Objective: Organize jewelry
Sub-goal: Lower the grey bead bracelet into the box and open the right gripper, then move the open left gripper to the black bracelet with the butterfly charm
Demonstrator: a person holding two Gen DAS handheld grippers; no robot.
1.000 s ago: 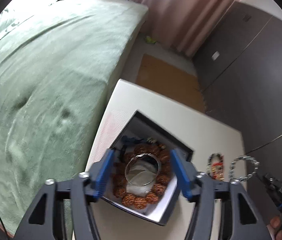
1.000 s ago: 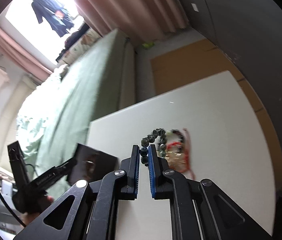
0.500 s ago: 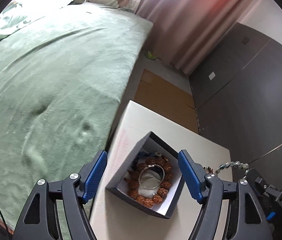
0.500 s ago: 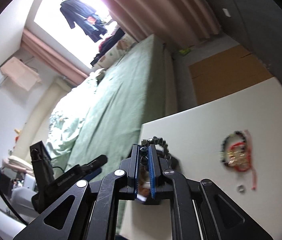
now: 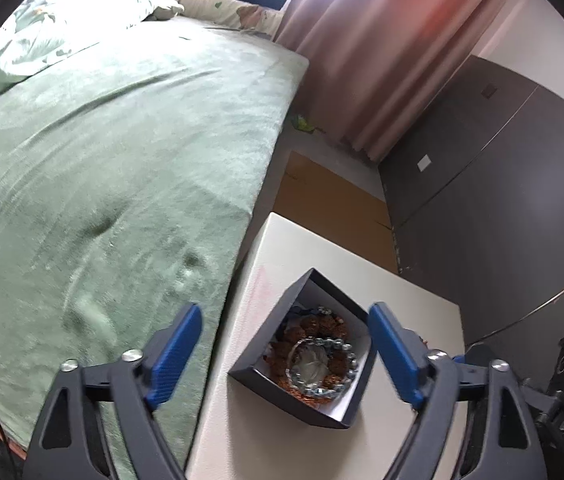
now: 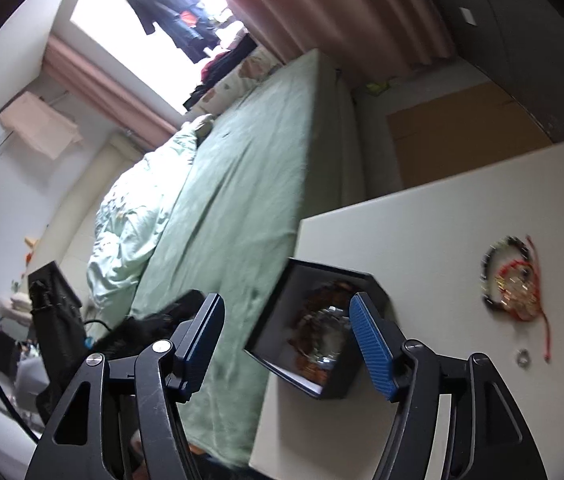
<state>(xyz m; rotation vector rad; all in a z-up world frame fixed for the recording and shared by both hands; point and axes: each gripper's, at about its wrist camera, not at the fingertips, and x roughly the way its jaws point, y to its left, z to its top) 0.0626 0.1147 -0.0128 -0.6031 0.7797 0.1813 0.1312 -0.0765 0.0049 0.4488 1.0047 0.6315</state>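
Jewelry sits mostly in the black box (image 5: 302, 400) at the near left edge of the white table (image 5: 402, 300), right beside the green bed (image 5: 121, 160). Your left gripper (image 5: 286, 352) hangs above the box, jaws wide and opening, nothing between the pads. Your right gripper (image 6: 286, 344) is also opening, jaws apart, nothing pinched; the box shows behind the gap.

Left wrist view gives the sharp look into the box: knobbly brown seed-bead bracelet (image 5: 306, 328), a shiny metal bangle (image 5: 302, 350) lying on it, a grey-green round-bead bracelet (image 5: 346, 364) draped over the bangle's right side, white lining underneath. The right view blurs all that into a brown and silver smear.

Only the right wrist view shows what lies outside the box: a dark bead bracelet with red cord and gold charms (image 6: 510, 280) on the far right of the table, and a small metal ring (image 6: 523, 358) nearer to you, well apart from the box. Table surface is smooth and matte, box walls thin and square.
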